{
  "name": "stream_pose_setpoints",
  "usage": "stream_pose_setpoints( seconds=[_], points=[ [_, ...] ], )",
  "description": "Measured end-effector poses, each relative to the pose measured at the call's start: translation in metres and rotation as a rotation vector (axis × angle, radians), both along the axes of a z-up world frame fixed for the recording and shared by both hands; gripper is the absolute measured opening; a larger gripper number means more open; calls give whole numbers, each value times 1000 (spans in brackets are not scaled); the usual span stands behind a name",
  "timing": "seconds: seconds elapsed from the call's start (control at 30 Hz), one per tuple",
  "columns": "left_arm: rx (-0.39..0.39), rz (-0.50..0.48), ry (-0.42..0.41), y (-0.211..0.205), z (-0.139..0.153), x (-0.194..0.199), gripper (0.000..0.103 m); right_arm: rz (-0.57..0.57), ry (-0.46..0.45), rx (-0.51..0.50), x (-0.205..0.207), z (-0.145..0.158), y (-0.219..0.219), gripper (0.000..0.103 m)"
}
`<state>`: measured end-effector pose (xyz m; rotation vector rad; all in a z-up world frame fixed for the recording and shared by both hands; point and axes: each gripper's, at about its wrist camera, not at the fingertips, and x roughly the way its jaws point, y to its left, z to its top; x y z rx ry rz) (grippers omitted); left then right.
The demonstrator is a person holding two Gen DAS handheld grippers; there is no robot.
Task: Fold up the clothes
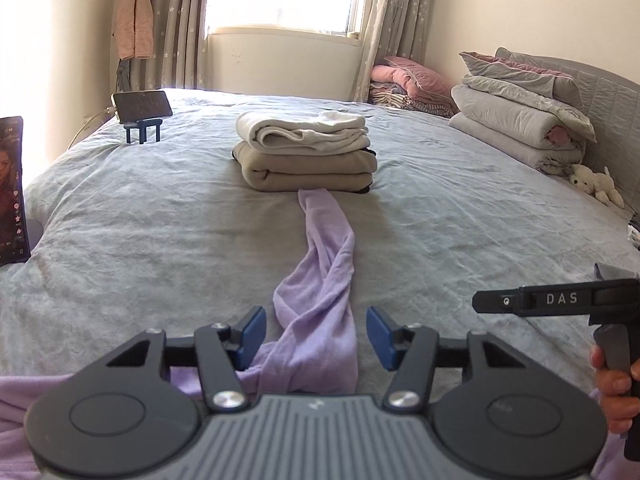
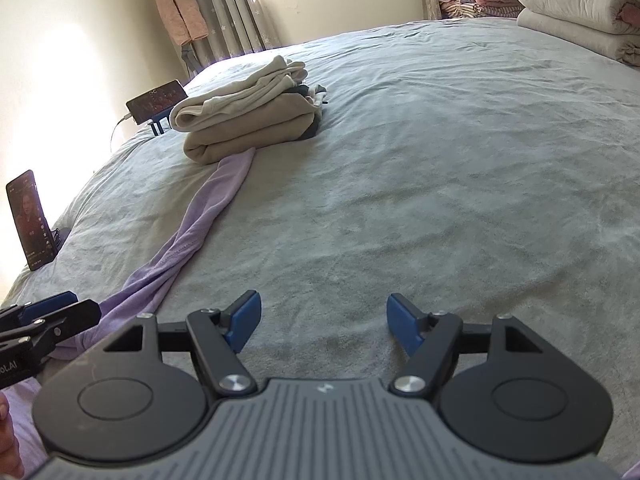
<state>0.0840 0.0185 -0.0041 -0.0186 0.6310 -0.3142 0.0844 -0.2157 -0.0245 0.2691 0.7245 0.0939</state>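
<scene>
A long lilac garment [image 1: 320,280] lies twisted into a strip on the grey bed [image 1: 120,220], running from below the camera up to a stack of folded beige and cream clothes [image 1: 304,152]. My left gripper [image 1: 316,330] straddles the near end of the strip. Its blue pads stand a little clear of the cloth on both sides, so it is open. My right gripper [image 2: 322,320] hovers open over bare bedding [image 2: 440,160], to the right of the lilac garment [image 2: 200,216] and the folded stack [image 2: 248,120]. Each gripper shows at the edge of the other's view: right gripper [image 1: 484,303], left gripper [image 2: 84,306].
One phone on a stand [image 1: 142,106] sits at the far left of the bed, and another phone [image 1: 12,188] is propped at the left edge. Folded quilts and pillows [image 1: 520,120] and a white plush toy [image 1: 596,186] lie by the headboard. A hand [image 1: 616,392] grips the right handle.
</scene>
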Motion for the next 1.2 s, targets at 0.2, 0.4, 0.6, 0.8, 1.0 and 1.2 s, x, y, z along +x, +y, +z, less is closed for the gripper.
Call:
stream_pose_setpoints(
  seconds=[0.2,0.4,0.6,0.8,1.0,1.2],
  points=[
    [-71,-6,62,4,-12,-1,17,25,2,12,-1,0,5,73],
    [-57,-89,63,3,-15,-10,7,103,14,44,13,2,22,73],
    [-60,-111,80,7,-18,-11,6,165,15,88,55,8,47,65],
    [-73,-112,92,9,-20,-8,7,163,40,109,100,5,67,50],
    [-87,-112,96,13,-21,-7,7,136,29,75,116,-4,77,2],
    [-115,-130,75,21,-14,-8,7,63,-82,-9,85,25,59,2]
  ],
)
